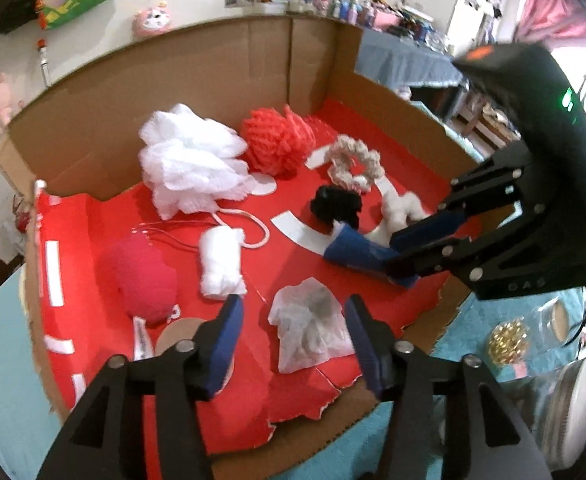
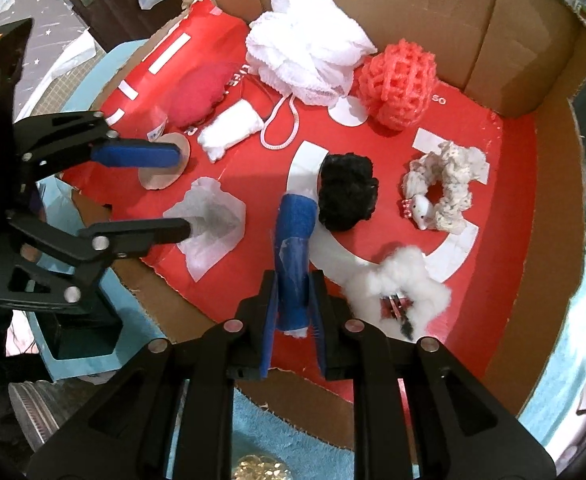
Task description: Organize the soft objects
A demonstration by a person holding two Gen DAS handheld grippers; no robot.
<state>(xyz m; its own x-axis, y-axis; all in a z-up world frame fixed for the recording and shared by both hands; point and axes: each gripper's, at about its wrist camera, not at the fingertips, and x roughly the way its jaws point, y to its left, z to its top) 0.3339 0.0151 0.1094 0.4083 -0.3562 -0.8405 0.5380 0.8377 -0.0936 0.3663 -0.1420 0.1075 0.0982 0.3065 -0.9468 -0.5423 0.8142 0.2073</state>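
A cardboard box (image 1: 93, 128) with a red floor holds soft objects: a white loofah (image 1: 189, 164), a coral mesh sponge (image 1: 277, 140), a cream scrunchie (image 1: 353, 164), a black pom (image 1: 335, 204), a pink pom (image 1: 145, 280), a white cotton roll (image 1: 221, 264) and a crumpled white tissue pouch (image 1: 309, 328). My left gripper (image 1: 295, 344) is open around the tissue pouch (image 2: 209, 220). My right gripper (image 2: 293, 304) is shut on a blue roll (image 2: 295, 248), lying on the red floor; it also shows in the left wrist view (image 1: 357, 252). A white fluffy piece (image 2: 401, 280) lies beside it.
The box walls (image 2: 525, 60) rise at the back and right. Its front edge is torn. A teal cloth (image 1: 5, 360) covers the table. A jar with gold items (image 1: 509, 344) and a plate (image 1: 577, 400) stand right of the box.
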